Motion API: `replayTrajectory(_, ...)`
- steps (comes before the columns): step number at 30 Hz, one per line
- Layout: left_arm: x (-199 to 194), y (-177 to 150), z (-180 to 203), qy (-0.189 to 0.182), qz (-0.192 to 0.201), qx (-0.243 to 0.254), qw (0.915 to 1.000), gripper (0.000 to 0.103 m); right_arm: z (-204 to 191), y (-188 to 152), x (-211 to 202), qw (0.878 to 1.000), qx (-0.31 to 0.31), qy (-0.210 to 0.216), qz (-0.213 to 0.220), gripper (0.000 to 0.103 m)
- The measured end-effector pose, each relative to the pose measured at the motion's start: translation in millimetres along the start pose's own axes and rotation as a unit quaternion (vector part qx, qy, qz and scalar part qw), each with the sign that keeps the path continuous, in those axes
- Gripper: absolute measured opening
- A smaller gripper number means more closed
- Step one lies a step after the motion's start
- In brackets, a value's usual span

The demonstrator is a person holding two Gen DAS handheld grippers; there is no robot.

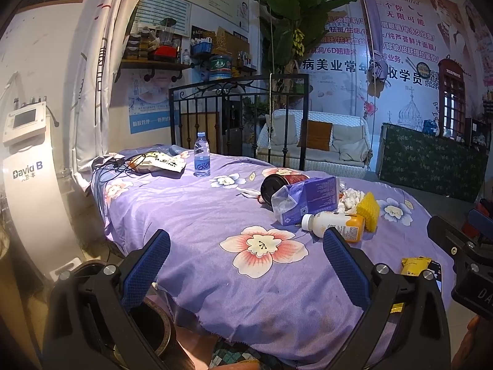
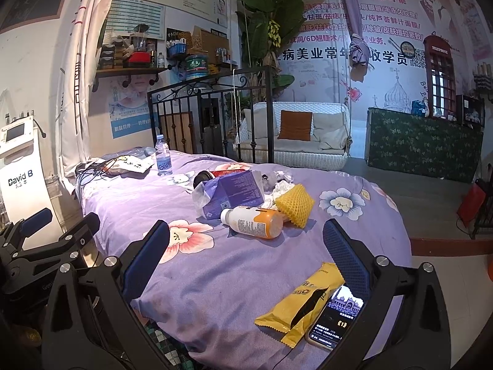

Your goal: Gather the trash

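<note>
Trash lies on a purple flowered bedspread (image 1: 191,215): a white and orange bottle (image 1: 334,226) (image 2: 254,220) on its side, a purple carton (image 1: 305,203) (image 2: 229,192), a dark cup (image 1: 272,186), crumpled tissue (image 1: 349,199) (image 2: 282,188), yellow foam netting (image 1: 368,211) (image 2: 295,205) and a yellow wrapper (image 2: 303,303) (image 1: 414,265). My left gripper (image 1: 246,259) is open and empty above the near bed edge. My right gripper (image 2: 246,252) is open and empty, just short of the bottle and over the wrapper.
A phone (image 2: 337,317) with a lit screen lies beside the wrapper. A water bottle (image 1: 201,155), a snack bag (image 1: 160,163) and cables sit at the bed's far end. A dark bin (image 1: 154,330) stands below the bed edge. A white machine (image 1: 27,166) is left.
</note>
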State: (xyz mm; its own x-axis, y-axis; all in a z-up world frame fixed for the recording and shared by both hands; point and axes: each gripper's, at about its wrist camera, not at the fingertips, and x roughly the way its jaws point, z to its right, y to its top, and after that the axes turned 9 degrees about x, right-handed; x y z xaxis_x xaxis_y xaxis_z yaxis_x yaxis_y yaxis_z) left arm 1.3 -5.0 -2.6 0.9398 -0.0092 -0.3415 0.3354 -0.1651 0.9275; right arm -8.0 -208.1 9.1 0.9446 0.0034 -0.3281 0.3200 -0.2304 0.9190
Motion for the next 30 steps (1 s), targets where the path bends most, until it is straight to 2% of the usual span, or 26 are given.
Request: replayTrajectory(30,0.6,-1.2,2.0,0.0,-0.001,0.002,1.0,0.098,2.4,-1.5,0.2,1.0,0.003,0.0,-0.003,0.098)
